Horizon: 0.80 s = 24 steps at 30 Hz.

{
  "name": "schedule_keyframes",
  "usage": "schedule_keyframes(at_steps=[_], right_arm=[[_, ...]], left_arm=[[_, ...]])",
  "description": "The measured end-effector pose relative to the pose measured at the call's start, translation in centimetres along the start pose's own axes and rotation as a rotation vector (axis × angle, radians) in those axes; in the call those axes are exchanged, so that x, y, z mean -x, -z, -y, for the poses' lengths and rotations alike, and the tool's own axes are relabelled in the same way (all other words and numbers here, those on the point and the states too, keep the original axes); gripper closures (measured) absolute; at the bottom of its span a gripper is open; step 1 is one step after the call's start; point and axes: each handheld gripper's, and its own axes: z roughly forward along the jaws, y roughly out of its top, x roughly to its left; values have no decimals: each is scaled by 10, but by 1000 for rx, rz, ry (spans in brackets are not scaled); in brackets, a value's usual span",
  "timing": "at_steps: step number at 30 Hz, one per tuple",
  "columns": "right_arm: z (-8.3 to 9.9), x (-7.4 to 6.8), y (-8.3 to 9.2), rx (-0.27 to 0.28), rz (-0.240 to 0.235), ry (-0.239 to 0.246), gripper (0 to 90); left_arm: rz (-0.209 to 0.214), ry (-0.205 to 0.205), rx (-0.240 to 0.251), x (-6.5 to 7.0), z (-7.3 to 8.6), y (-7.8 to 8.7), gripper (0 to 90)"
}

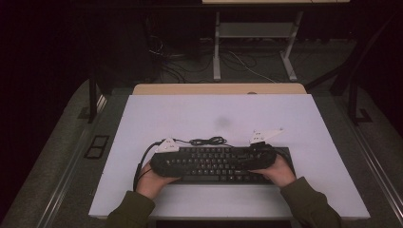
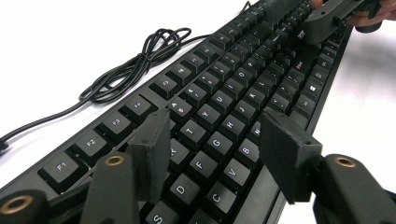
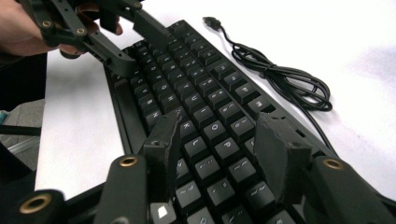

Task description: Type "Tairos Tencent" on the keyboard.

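A black keyboard (image 1: 216, 166) lies across the near half of the white tabletop (image 1: 218, 111), its coiled cable (image 1: 207, 141) bunched just behind it. My left gripper (image 1: 184, 164) hovers low over the keyboard's left half, pointing right. In the left gripper view its jaws stand apart over the letter keys (image 2: 219, 140) with nothing pinched between them (image 2: 215, 119). My right gripper (image 1: 243, 161) sits over the right half, pointing left. Its jaws (image 3: 217, 123) are also apart above the keys (image 3: 205, 114). Each gripper view shows the other gripper at the keyboard's far end (image 2: 327, 18) (image 3: 116, 44).
The cable (image 2: 135, 65) (image 3: 280, 77) lies loose on the white surface behind the keyboard. A wooden desk edge (image 1: 218, 89) runs behind the tabletop. Metal table legs (image 1: 216, 47) and floor cables stand farther back. A floor socket (image 1: 96, 146) lies at the left.
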Motion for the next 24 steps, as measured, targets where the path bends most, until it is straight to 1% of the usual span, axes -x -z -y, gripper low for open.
schedule_keyframes(at_steps=[2, 4, 8, 9, 10, 11, 13, 16, 17, 18, 22, 23, 24], right_arm=[[2, -1, 1, -3, 1, -1, 531], [3, -2, 2, -9, -1, -2, 537], [4, -2, 3, -11, -2, 1, 518], [4, -2, 2, -11, -1, -1, 516], [4, -2, 2, -11, -2, -1, 513], [5, -1, 2, -12, -3, 1, 508], [5, -1, 2, -13, -1, 0, 496], [5, 0, 2, -9, 5, 0, 477], [5, 0, 2, -9, 5, -2, 471], [5, 0, 2, -10, 6, -3, 468], [5, 0, 2, -9, 7, -7, 445], [5, 1, 2, -7, 7, -8, 439], [5, 1, 2, -7, 7, -9, 433]], left_arm=[[2, -3, -2, 0, 0, 0, 417], [12, -8, -7, 1, 0, 1, 432], [35, -23, -8, 5, 1, 2, 563], [39, -32, -11, 5, 1, 3, 609], [45, -30, -12, 6, 1, 3, 649], [51, -29, -18, 7, 2, 4, 696], [58, -43, -28, 8, 3, 5, 779], [69, -54, -37, 9, 4, 8, 876], [73, -54, -41, 10, 4, 8, 893], [77, -49, -46, 10, 4, 8, 894], [87, -56, -67, 12, 6, 6, 894], [92, -50, -68, 13, 7, 5, 894], [95, -61, -79, 12, 7, 4, 894]])
